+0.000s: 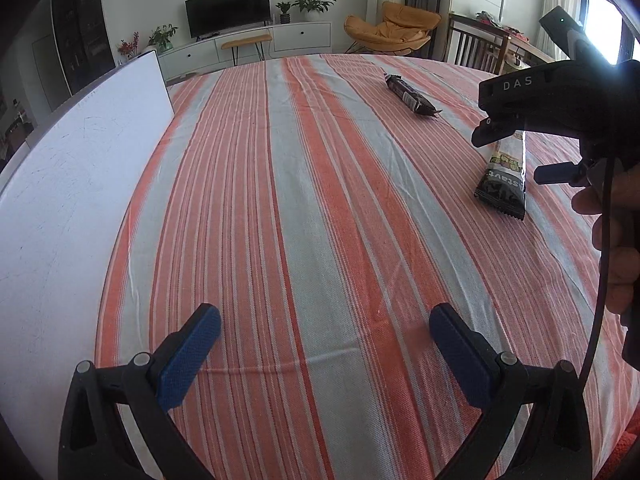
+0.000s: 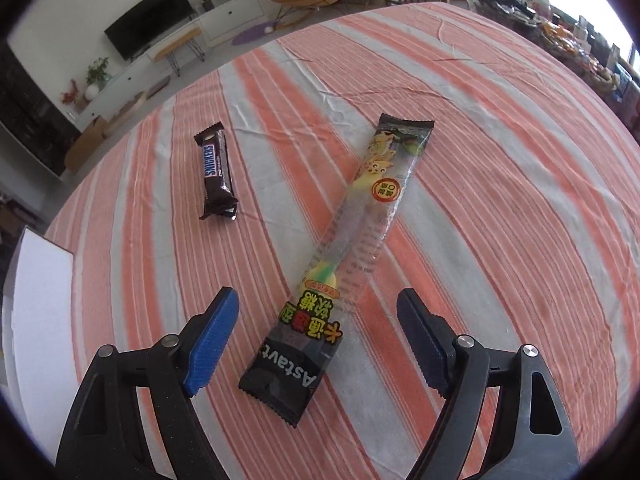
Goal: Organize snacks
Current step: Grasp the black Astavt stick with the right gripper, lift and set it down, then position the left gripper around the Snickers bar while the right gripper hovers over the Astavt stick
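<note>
A long candy stick packet [image 2: 352,248] with a black printed end lies flat on the striped tablecloth [image 2: 500,200]. My right gripper [image 2: 318,320] is open, its blue pads either side of the packet's near end, just above it. A Snickers bar [image 2: 217,172] lies to the far left of the packet. In the left wrist view the Snickers bar [image 1: 412,96] and the packet [image 1: 506,176] lie at the far right, with the right gripper's body [image 1: 560,104] over the packet. My left gripper [image 1: 324,332] is open and empty over bare cloth.
A white box [image 1: 60,200] stands along the table's left edge, also in the right wrist view [image 2: 36,300]. Beyond the table are a TV, a white cabinet, an orange chair [image 1: 394,30] and wooden chairs.
</note>
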Demonstrator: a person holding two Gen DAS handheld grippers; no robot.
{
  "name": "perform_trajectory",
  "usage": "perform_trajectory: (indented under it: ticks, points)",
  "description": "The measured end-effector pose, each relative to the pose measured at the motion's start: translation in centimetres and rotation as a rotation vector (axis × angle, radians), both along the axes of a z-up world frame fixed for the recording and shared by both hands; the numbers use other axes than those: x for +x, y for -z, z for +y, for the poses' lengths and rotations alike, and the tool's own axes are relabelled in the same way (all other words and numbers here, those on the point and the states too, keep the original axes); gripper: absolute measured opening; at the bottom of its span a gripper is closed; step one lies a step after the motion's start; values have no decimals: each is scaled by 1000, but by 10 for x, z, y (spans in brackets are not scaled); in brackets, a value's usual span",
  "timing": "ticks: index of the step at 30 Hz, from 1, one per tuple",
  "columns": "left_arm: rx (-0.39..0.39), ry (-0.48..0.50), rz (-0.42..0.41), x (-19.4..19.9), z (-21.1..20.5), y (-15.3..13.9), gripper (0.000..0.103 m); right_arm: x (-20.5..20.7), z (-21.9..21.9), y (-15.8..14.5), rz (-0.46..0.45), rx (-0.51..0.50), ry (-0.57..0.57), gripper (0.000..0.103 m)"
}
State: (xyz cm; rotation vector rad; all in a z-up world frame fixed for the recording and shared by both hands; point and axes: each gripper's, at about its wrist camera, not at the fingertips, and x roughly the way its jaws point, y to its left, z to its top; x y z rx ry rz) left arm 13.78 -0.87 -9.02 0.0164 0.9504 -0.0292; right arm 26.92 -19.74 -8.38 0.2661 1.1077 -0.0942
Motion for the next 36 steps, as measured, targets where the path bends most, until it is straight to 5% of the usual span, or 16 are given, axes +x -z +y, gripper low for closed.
perform_trajectory:
  ticks: [2,4,11,20,22,27,31,33,36]
  points:
    - [0,0,0,0,0,0,103,-3,3,2,-24,-88,-6,77]
    - [0,0,0,0,0,0,103,-10,2,1,-50,-173,-33,32]
    - [1,0,0,1,0,-1,103,-69,-58,4,-94,-147,28,25]
    - [0,0,0,1,0,-1,103,-105,-67,8,-178,-225,-14,40]
    - [1,0,0,1,0,0,103,-109,-70,11,-198,-246,15,61]
    - [1,0,0,1,0,-1,103,-107,-77,12,-194,-202,5,78]
    - [-3,-4,15,3,0,-2,103,-108,-78,12,-196,-188,-6,82]
    - [-15,-36,97,15,0,-6,102,-107,-78,12,-196,-187,-10,83]
    - [-125,-66,57,38,-1,-30,102,-109,-76,12,-195,-188,-12,84]
